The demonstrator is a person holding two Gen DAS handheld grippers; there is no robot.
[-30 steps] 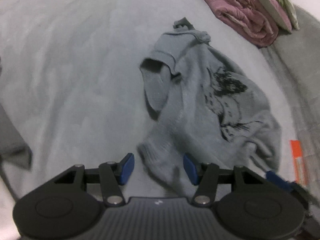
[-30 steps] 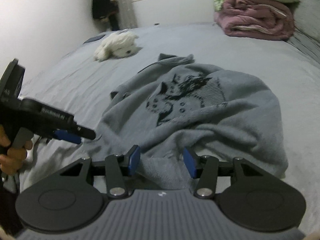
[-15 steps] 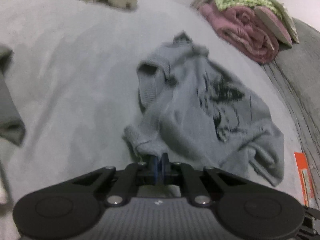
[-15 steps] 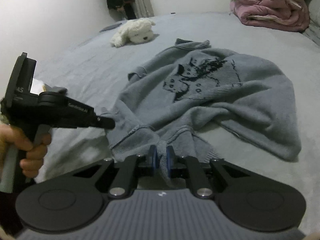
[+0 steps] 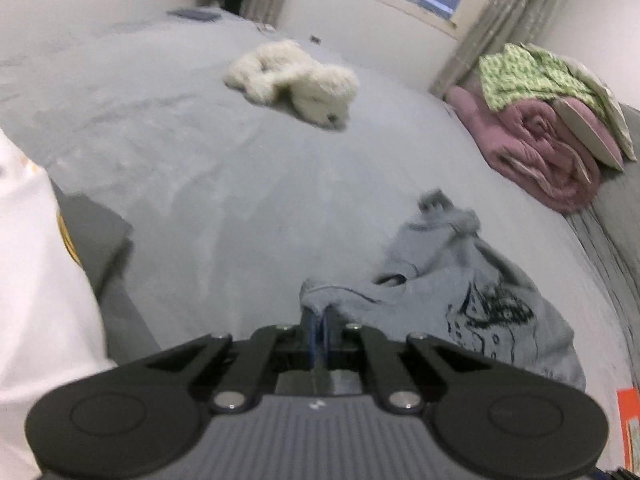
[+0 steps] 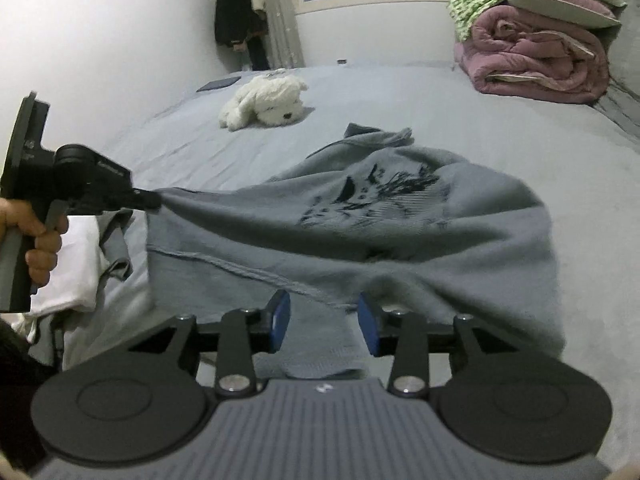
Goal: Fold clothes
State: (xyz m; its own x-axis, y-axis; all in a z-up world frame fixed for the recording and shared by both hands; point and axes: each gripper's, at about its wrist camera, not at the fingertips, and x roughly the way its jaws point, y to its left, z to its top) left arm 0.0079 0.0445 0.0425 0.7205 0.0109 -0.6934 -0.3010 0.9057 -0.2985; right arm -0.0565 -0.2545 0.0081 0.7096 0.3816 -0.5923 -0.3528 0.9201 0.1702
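A grey sweater (image 5: pixel 460 300) with a black cat print lies on the grey bed (image 5: pixel 200 200). My left gripper (image 5: pixel 316 320) is shut on a corner of its hem. In the right wrist view that left gripper (image 6: pixel 154 200), held by a hand (image 6: pixel 44 248), lifts the sweater (image 6: pixel 400 232) corner off the bed and pulls the hem taut. My right gripper (image 6: pixel 324 324) is open. The hem edge runs just beyond its blue pads (image 6: pixel 280 320), and a flap of fabric hangs between them, ungripped.
A white plush dog (image 5: pixel 296 84) lies further up the bed. Folded pink blankets (image 6: pixel 536 60) with green bedding are stacked at the right. White and grey garments (image 6: pixel 68 280) lie at the left edge. An orange item (image 5: pixel 630 420) is at the far right.
My left gripper shut on the hem corner, then lifted and drew it left. My right gripper shut on the hem half a second ago and has since opened, letting it go.
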